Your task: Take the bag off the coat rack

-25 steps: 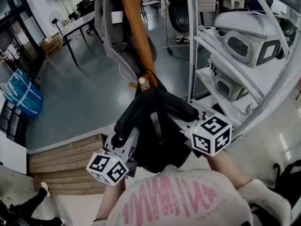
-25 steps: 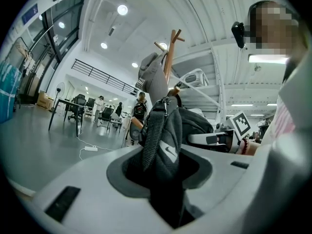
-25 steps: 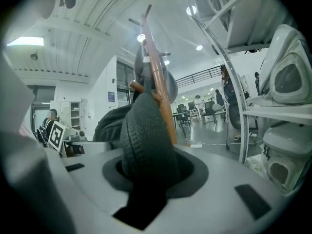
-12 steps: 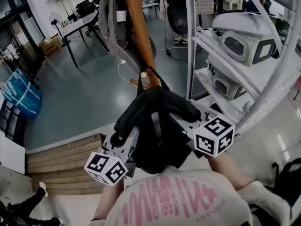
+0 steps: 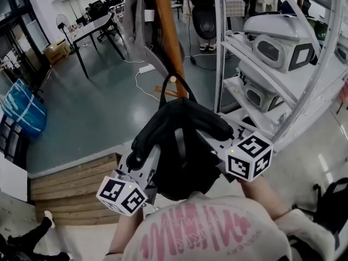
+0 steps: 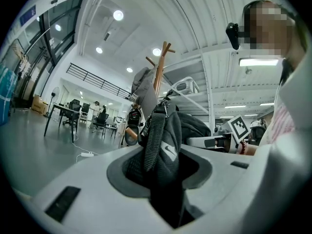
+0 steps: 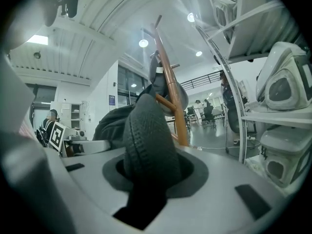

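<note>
Black fabric bag (image 5: 179, 137), soft and slumped, is held up between both grippers just in front of the coat rack (image 5: 165, 31), a round brown wooden pole with angled pegs. On the left gripper (image 6: 163, 177) the jaws are clamped on the bag's side: a flat woven webbing strap (image 6: 153, 135) and smooth black cloth with a small white tag are bunched in the gap. On the right gripper (image 7: 145, 179) the jaws are clamped on a thick padded strap (image 7: 146, 135), ribbed mesh texture, humped over the gap. The bag's thin top loop (image 5: 175, 88) stands up in an arch, and a pale round peg tip (image 5: 172, 79) shows inside it; cannot tell whether the loop rests on the peg. A grey cloth bag (image 5: 136, 20) hangs higher on the same pole. A white tubular metal shelf (image 5: 220, 48) at right carries rounded glossy white housings (image 5: 272, 48). Shiny grey floor (image 5: 98, 107), wooden plank step (image 5: 76, 181) lower left, blue sack (image 5: 22, 107) far left.
</note>
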A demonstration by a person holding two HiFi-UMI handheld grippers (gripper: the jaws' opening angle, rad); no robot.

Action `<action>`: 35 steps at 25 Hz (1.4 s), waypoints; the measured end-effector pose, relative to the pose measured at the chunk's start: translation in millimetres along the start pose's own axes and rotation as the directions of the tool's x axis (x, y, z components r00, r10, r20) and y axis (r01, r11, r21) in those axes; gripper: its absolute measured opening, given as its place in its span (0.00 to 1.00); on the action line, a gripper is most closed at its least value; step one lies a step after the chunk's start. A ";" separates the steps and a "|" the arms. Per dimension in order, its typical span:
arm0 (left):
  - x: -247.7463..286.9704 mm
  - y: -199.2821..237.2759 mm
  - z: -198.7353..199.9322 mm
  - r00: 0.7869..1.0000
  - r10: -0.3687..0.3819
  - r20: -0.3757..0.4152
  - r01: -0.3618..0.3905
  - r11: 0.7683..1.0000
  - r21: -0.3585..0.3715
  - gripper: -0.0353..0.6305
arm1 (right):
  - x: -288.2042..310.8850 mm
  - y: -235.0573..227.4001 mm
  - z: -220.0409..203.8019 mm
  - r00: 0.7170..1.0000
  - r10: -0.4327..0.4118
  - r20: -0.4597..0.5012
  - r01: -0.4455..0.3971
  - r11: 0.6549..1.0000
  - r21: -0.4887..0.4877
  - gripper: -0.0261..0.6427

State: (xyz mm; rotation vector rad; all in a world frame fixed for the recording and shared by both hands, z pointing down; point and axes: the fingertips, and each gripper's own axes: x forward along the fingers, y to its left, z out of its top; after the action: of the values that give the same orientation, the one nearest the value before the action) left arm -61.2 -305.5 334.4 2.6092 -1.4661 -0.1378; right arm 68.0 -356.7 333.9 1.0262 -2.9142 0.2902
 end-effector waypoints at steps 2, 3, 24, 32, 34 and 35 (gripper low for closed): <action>-8.3 -1.6 2.3 1.000 -0.006 0.006 0.006 1.000 0.000 0.24 | -2.6 8.7 1.4 1.000 -0.005 0.002 0.005 1.000 -0.005 0.23; -13.0 -2.7 2.9 1.000 -0.010 0.009 0.010 1.000 -0.002 0.24 | -4.1 13.4 1.8 1.000 -0.008 0.003 0.008 1.000 -0.009 0.23; -168.4 -23.7 -4.4 0.995 -0.097 -0.005 0.096 0.994 -0.043 0.24 | -54.1 167.9 -35.4 0.994 -0.109 -0.032 0.109 0.994 0.006 0.24; -208.1 -42.4 -22.9 0.989 -0.144 -0.044 0.142 0.989 -0.039 0.24 | -85.6 205.6 -66.6 0.986 -0.156 -0.057 0.160 0.986 0.054 0.25; -214.4 -46.2 -30.2 0.987 -0.152 -0.055 0.150 0.987 -0.052 0.24 | -92.0 210.8 -74.3 0.984 -0.168 -0.065 0.172 0.983 0.060 0.25; -217.2 -48.3 -33.8 0.986 -0.156 -0.062 0.152 0.986 -0.060 0.24 | -95.0 213.0 -78.0 0.982 -0.174 -0.070 0.178 0.982 0.063 0.25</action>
State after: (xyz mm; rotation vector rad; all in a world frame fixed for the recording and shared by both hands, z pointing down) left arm -128.2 -92.3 361.4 2.6535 -1.2209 -0.1060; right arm 7.1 -120.6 366.4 1.2508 -2.7507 0.4103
